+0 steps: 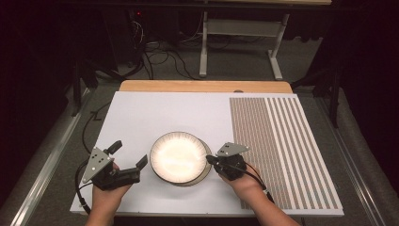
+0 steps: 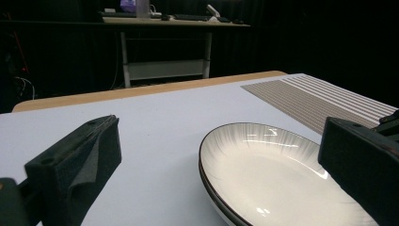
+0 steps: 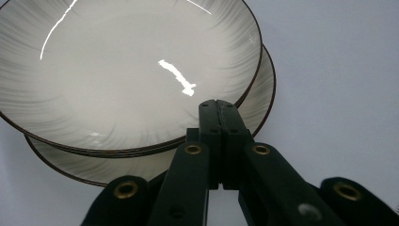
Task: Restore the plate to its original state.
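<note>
While the white board (image 1: 155, 113) is covering most of the wooden table (image 1: 202, 86), a striped mat (image 1: 282, 150) is lying along its right side, and two pale plates are sitting stacked near the front edge, between the two hands. The upper plate (image 1: 178, 157) is resting slightly off-centre on the lower plate (image 1: 205, 170), whose rim is peeking out on the right (both have a thin dark rim). The left gripper (image 1: 128, 155) is hovering just beside the plates' left edge, its jaws standing wide apart with nothing between them. The right gripper (image 1: 211, 160) is pointing at the plates' right edge, its jaws pressed together at the rim of the stack; whether they are pinching a rim I cannot tell.
</note>
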`<action>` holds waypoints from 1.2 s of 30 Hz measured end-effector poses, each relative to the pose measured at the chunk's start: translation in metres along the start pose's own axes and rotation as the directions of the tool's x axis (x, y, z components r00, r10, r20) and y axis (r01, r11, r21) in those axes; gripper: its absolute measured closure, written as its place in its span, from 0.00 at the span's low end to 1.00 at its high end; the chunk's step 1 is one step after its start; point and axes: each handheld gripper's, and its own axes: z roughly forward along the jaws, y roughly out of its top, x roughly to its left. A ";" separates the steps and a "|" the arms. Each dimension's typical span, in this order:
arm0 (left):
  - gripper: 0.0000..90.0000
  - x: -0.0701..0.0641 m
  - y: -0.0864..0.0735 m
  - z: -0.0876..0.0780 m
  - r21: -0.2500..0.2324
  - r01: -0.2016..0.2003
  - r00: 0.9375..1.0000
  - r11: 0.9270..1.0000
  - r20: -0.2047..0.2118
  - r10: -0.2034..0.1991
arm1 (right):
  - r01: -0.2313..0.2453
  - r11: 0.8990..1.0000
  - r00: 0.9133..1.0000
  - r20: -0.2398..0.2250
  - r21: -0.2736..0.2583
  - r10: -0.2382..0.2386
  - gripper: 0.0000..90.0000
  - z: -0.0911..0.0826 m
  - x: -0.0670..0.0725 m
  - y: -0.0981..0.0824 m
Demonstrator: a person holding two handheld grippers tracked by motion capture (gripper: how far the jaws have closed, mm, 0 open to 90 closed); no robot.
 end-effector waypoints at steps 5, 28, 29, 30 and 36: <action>0.01 0.000 0.000 -0.001 -0.001 -0.002 1.000 1.000 0.000 0.002 | 0.001 1.000 1.000 0.002 0.000 -0.001 1.00 -0.001 0.000 -0.001; 0.01 0.000 -0.001 0.001 0.009 -0.011 1.000 1.000 0.004 0.011 | -0.027 0.999 0.999 0.034 -0.030 0.028 1.00 -0.018 -0.016 -0.003; 0.01 0.000 -0.001 0.001 0.011 -0.013 1.000 1.000 0.004 0.013 | -0.035 0.999 0.999 0.039 -0.037 0.037 1.00 -0.022 -0.018 -0.003; 0.01 0.000 -0.001 0.001 0.013 -0.013 1.000 1.000 0.004 0.013 | -0.041 0.998 0.998 0.042 -0.045 0.043 1.00 -0.025 -0.021 -0.004; 0.01 0.000 -0.002 0.002 0.015 -0.014 1.000 1.000 0.006 0.014 | -0.078 0.991 0.995 0.049 -0.111 0.083 1.00 -0.053 -0.033 -0.007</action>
